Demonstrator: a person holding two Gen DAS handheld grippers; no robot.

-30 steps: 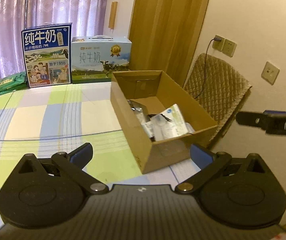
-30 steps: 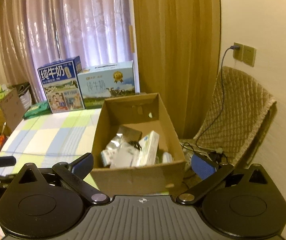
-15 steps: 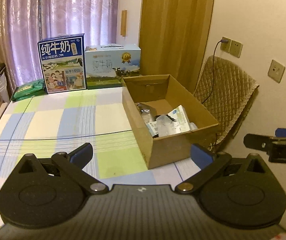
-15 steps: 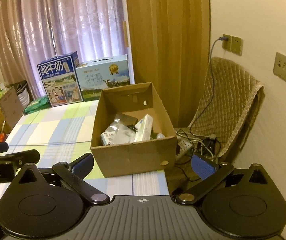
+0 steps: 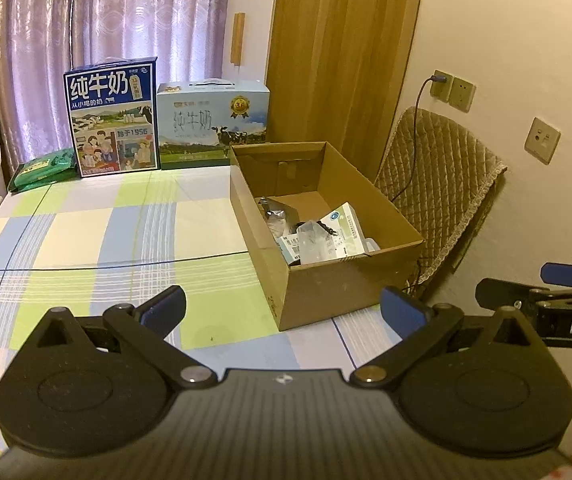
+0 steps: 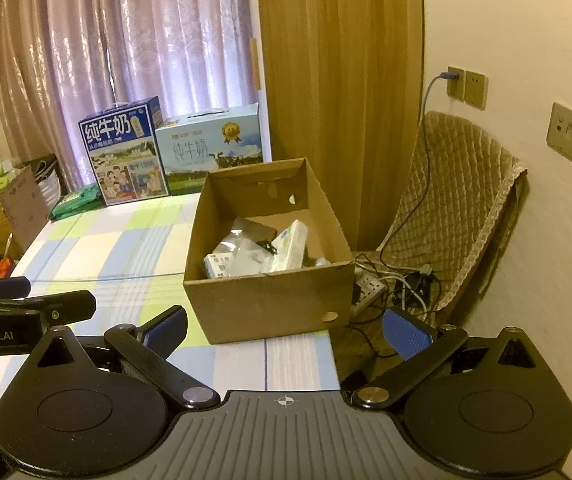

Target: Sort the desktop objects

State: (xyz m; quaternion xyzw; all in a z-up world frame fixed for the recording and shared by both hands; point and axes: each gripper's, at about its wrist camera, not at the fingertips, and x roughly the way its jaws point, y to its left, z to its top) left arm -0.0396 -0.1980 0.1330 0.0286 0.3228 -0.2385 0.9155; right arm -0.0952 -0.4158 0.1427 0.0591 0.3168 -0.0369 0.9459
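Note:
An open cardboard box (image 5: 350,280) (image 6: 270,300) stands at the right edge of the checked tablecloth (image 5: 98,232) (image 6: 118,248). Inside lie several small items, among them a white and blue packet (image 5: 346,228) (image 6: 290,246) and clear plastic bags (image 5: 314,244) (image 6: 246,256). My left gripper (image 5: 282,306) hovers open and empty over the near table, short of the box. In the right wrist view my right gripper (image 6: 284,326) is also open and empty, level with the box's near wall. Each gripper shows at the edge of the other's view.
Two milk cartons (image 5: 112,120) (image 5: 212,120) and a green packet (image 5: 44,166) stand at the table's far edge before the curtain. A quilted chair (image 6: 458,208) with a power strip and cables (image 6: 390,284) sits right of the table. Cardboard and bags (image 6: 2,208) crowd the left.
Both grippers have drawn back from the box and risen, so the box looks smaller and farther. Both stay open and empty. The box contents have not moved.

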